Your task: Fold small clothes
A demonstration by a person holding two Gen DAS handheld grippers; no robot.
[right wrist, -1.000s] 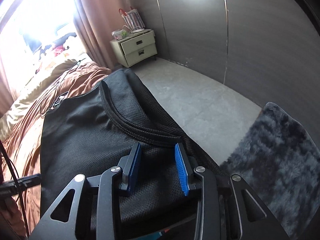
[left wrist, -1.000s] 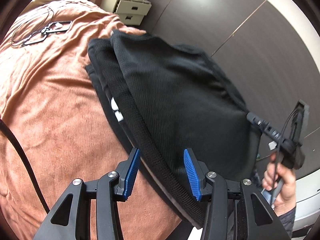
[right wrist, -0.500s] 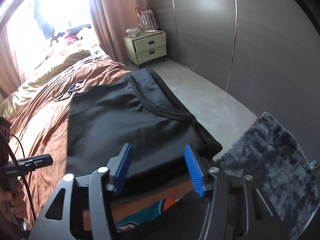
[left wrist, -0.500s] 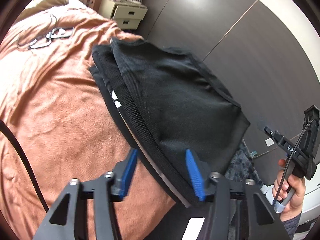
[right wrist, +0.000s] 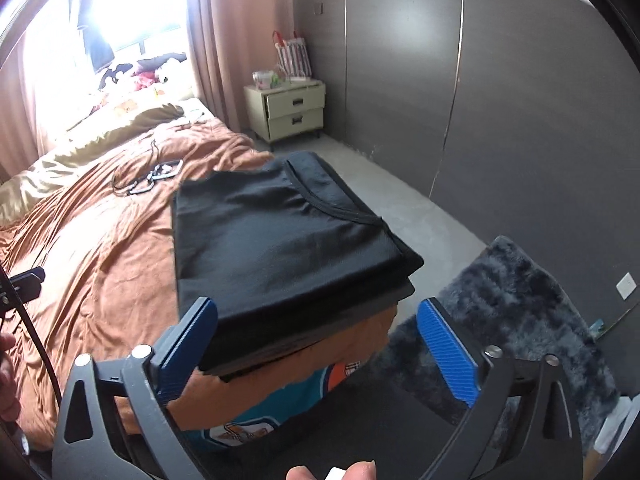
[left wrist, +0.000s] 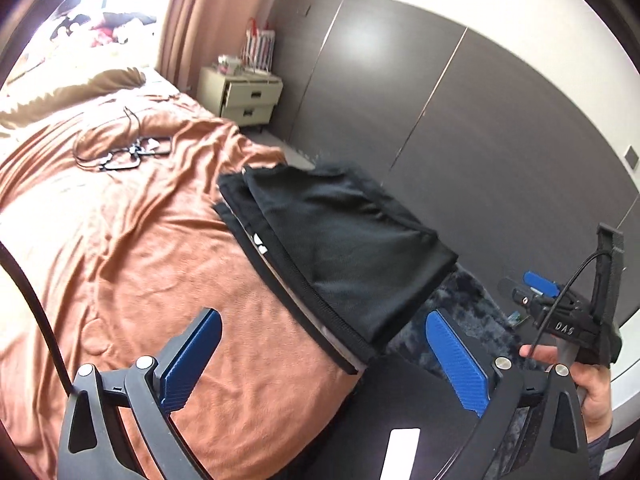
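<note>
Garment: black mesh top (right wrist: 280,240), folded into a flat rectangle, lies at the foot corner of the bed, its neckline trim facing the wardrobe side.
Underneath: a second folded black piece (left wrist: 256,236) with a small white mark shows below the top's edge in the left wrist view; whether it is a separate garment cannot be told.
Bed: rust-orange blanket (left wrist: 120,240), rumpled, covers the mattress; a teal and orange printed cloth (right wrist: 276,412) hangs below the blanket's edge at the corner.
Left hand-held gripper: blue pads (left wrist: 320,360) spread wide, nothing between them, held above the blanket's near edge just short of the folded stack.
Right hand-held gripper: blue pads (right wrist: 320,356) likewise released and wide apart, holding nothing, with the stack's near corner seen between them but not touched.
Hands: a hand (left wrist: 592,392) grips the right tool's handle in the left wrist view; fingertips (right wrist: 332,472) show at the bottom edge of the right wrist view.
Further up the bed: a black cable and a phone-like device (right wrist: 160,172) rest on the blanket, well apart from the clothes.
Room: cream two-drawer nightstand (right wrist: 292,112) against the dark panelled wardrobe (right wrist: 500,100); a dark shaggy rug (right wrist: 520,312) on the grey floor beside the bed.
</note>
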